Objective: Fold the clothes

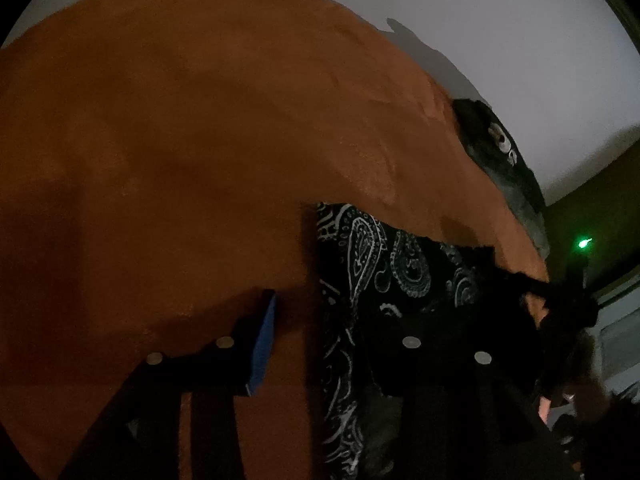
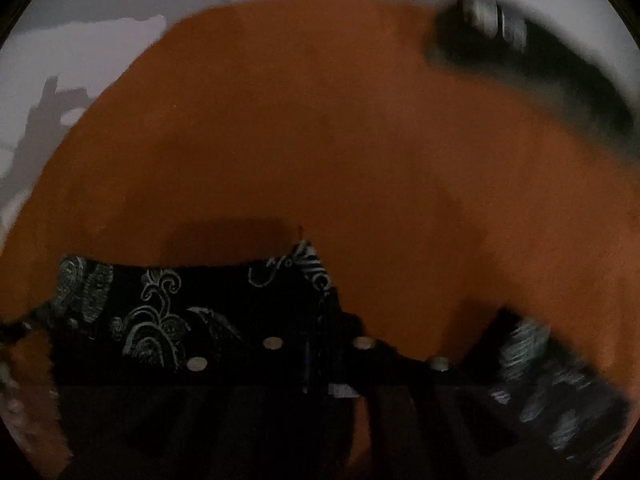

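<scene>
Black paisley cloth (image 1: 372, 248) still unfolded on orange blanket (image 1: 180, 140); our left gripper (image 1: 332, 320) released, right gripper (image 2: 320, 344) grip unclear.

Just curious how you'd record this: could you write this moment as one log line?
Fold clothes | paisley cloth on orange surface | left gripper: jaws open | right gripper: at cloth edge, grip unclear
</scene>
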{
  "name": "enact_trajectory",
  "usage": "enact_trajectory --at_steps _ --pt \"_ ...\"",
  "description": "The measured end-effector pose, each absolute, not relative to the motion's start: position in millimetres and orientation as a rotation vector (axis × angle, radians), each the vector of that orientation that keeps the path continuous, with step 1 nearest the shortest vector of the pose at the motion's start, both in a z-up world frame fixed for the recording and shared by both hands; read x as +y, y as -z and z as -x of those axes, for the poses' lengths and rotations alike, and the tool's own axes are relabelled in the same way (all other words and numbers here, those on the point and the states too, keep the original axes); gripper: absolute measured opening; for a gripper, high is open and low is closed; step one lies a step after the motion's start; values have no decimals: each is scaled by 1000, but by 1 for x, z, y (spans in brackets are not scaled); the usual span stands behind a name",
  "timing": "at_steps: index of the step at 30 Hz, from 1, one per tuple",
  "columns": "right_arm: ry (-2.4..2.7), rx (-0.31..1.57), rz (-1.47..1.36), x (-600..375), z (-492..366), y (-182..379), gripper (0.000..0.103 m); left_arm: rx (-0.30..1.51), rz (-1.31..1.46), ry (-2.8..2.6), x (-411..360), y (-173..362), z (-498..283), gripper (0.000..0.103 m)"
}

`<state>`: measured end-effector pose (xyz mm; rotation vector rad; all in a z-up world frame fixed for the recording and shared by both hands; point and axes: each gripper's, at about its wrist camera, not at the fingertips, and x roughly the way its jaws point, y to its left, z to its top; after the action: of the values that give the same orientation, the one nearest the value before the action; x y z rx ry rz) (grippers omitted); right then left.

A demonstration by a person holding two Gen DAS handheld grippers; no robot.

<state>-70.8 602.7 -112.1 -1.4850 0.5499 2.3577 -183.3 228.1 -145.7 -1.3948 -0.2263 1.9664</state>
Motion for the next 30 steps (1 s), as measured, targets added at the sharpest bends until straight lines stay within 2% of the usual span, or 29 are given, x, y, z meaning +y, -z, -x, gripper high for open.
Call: enact_trajectory --at_steps 2,3,7,10,13,15,17,19,20,25,28,30 --pt "-2331 672 1451 616 62 115 23 -238 1388 -1965 228 144 186 43" --pt "-2344 659 1388 618 55 110 29 -234 1382 -1976 229 143 189 43" --pt "-2429 295 1260 592 45 81 30 -266 1376 -2001 240 143 197 43" --pt "-2514 29 1401 556 57 83 30 -273 1398 -1976 251 147 200 43" --pt "-2494 -119 1518 533 62 97 27 -270 1406 -1985 259 151 199 43" --pt "-2416 -139 1564 532 68 111 27 -270 1417 -1996 264 153 200 43" --pt "-2357 -90 1579 539 72 121 26 -276 1432 -2003 267 154 201 43" --pt "-2352 -46 1542 544 71 119 3 -287 1440 -1995 265 154 202 43" --pt "-2348 -24 1524 547 71 118 0 -296 1442 -1988 264 154 203 43" --pt "-2387 259 1360 586 47 92 0 -354 1440 -1947 252 159 207 43" --pt "-2374 412 1417 609 48 99 0 -399 1424 -1969 246 157 209 43" --pt "-2382 431 1434 612 47 98 11 -401 1329 -2081 237 143 200 43"
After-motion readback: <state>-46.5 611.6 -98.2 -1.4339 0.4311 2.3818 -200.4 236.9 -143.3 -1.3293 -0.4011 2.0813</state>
